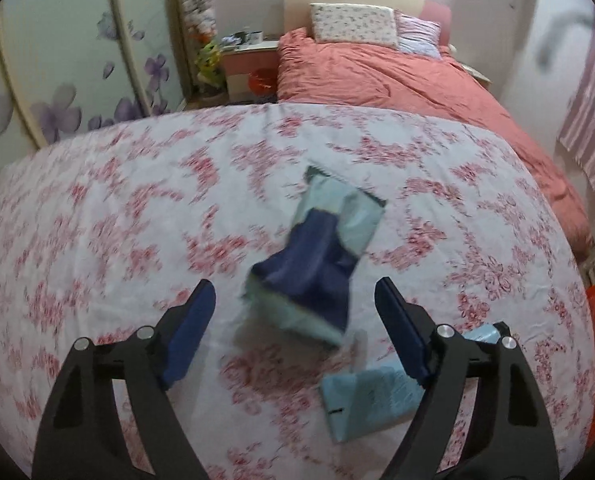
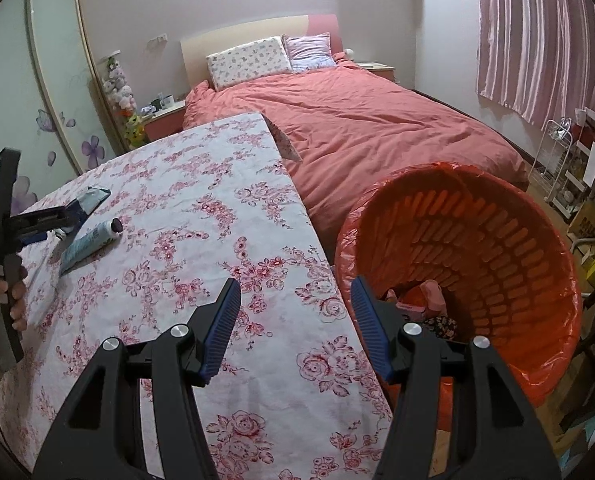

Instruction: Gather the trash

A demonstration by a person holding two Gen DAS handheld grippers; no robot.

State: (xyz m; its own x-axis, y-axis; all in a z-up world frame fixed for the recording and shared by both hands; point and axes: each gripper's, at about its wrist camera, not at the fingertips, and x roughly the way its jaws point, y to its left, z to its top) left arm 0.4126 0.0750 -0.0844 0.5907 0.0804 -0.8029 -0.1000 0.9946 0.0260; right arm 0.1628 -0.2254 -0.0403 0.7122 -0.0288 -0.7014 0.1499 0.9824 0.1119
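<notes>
Left gripper: two black, matte, angular arms with triangular cut-outs. Each arm carries two round silver screw heads near its far end. The fingers are faced with dark blue pads; surface detail is blurred.

Right gripper: same black frame and same silver screw heads, two per arm. Its blue pads show fine ribbing along their length.

Seen from the right wrist view, the left unit has a black handle with a grey grip section and a small lit screen at its top. A hand is on the handle; no sleeve is discernible.
</notes>
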